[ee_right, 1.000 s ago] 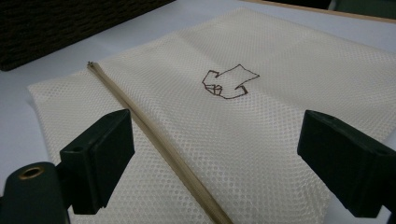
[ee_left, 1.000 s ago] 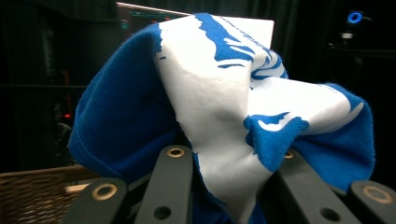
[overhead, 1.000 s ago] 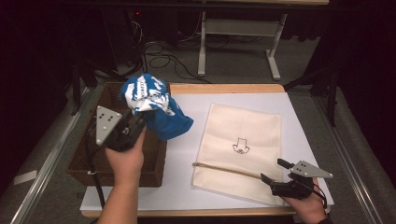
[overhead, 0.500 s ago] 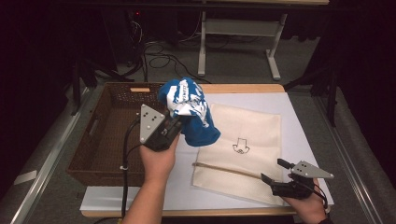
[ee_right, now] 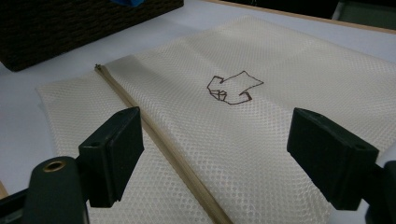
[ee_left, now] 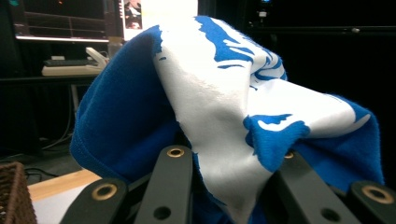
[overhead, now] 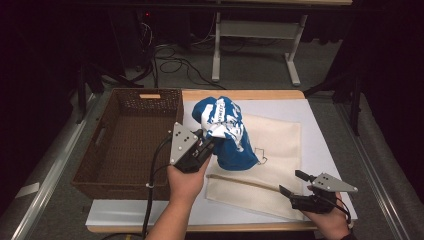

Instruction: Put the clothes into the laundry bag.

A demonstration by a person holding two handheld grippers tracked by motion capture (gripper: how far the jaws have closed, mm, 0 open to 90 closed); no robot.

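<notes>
A crumpled blue and white cloth (overhead: 225, 132) hangs from my left gripper (overhead: 210, 145), which is shut on it, above the left part of a cream mesh bag (overhead: 280, 150). In the left gripper view the cloth (ee_left: 224, 93) bulges up between the two black jaws of that gripper (ee_left: 229, 154). My right gripper (overhead: 292, 182) stands open low over the bag's near right corner. Its jaws have just been closing a little, and its pads are not pressing on anything. In the right gripper view the bag (ee_right: 275, 140), with its tan zipper (ee_right: 154, 130) and a small drawn outline, lies under the right gripper (ee_right: 215, 135).
A brown wicker basket (overhead: 125, 100) stands at the left on the white table top (overhead: 320, 125), its near wall beside my left forearm. The basket's corner (ee_left: 16, 191) shows at the lower left of the left gripper view. Dark floor, cables and a table frame lie beyond.
My left gripper has carried the cloth to the right, from above the basket to above the mesh bag's left part. The right hand has stayed in place.
</notes>
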